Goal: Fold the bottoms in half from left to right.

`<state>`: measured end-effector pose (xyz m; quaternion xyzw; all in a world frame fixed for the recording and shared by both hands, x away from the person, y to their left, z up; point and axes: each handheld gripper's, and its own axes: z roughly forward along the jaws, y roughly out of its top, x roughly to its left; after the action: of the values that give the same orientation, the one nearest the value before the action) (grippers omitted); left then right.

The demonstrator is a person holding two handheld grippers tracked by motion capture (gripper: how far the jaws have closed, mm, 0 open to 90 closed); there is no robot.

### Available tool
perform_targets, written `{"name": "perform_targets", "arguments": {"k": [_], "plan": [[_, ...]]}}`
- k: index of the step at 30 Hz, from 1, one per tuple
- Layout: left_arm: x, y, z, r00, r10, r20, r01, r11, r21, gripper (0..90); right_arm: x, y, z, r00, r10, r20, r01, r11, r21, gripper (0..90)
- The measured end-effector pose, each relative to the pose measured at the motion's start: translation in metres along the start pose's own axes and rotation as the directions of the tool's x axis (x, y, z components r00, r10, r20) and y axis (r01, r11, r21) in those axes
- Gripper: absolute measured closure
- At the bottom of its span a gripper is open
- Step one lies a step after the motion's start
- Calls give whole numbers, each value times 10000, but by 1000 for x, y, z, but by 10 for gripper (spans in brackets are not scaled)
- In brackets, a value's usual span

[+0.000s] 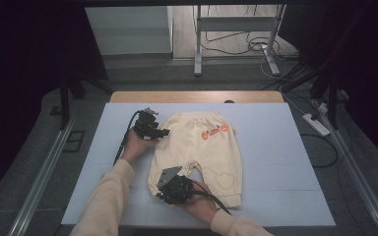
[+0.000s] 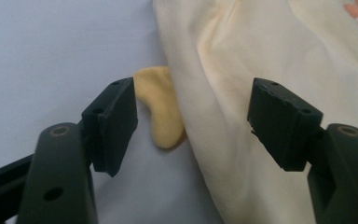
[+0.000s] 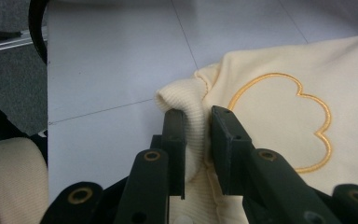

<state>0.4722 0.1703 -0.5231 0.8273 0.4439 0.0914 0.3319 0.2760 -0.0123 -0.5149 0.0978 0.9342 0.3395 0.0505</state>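
Note:
Cream baby trousers (image 1: 211, 147) lie flat on a white mat (image 1: 275, 123), waistband at the far end, with orange carrot patches (image 1: 214, 132). My left gripper (image 1: 165, 132) is at their upper left edge. In the left gripper view its jaws (image 2: 193, 121) stand open astride the cloth's edge (image 2: 261, 46) and a small darker-yellow tab (image 2: 161, 112), with the pads apart from both. My right gripper (image 1: 160, 192) is at the near left leg. It (image 3: 198, 140) is shut on the ribbed cuff (image 3: 191, 107), beside an embroidered yellow outline (image 3: 279, 116).
The mat covers a wooden table whose far edge (image 1: 197, 96) shows beyond it. A power strip (image 1: 316, 124) and cables lie on the floor to the right, and metal stand legs (image 1: 197, 54) rise behind. A cream sleeve (image 3: 9, 177) is close to my right gripper.

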Motion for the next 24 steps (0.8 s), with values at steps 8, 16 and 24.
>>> {"name": "perform_targets", "arguments": {"k": [8, 16, 24], "plan": [[-2, -3, 9, 9994, 215, 288, -227, 9990, 393, 481, 0, 0, 0, 10000, 39, -40, -39, 10000, -41, 755], [-5, -4, 8, 9940, 141, 1085, -186, 9990, 406, 804, -1, 0, -1, 10000, 28, -47, -28, 10000, -64, 755], [4, -3, -11, 9865, -264, 1618, 273, 9996, -34, 816, 0, 3, -6, 9998, -50, -205, 43, 9995, -326, 756]]}}
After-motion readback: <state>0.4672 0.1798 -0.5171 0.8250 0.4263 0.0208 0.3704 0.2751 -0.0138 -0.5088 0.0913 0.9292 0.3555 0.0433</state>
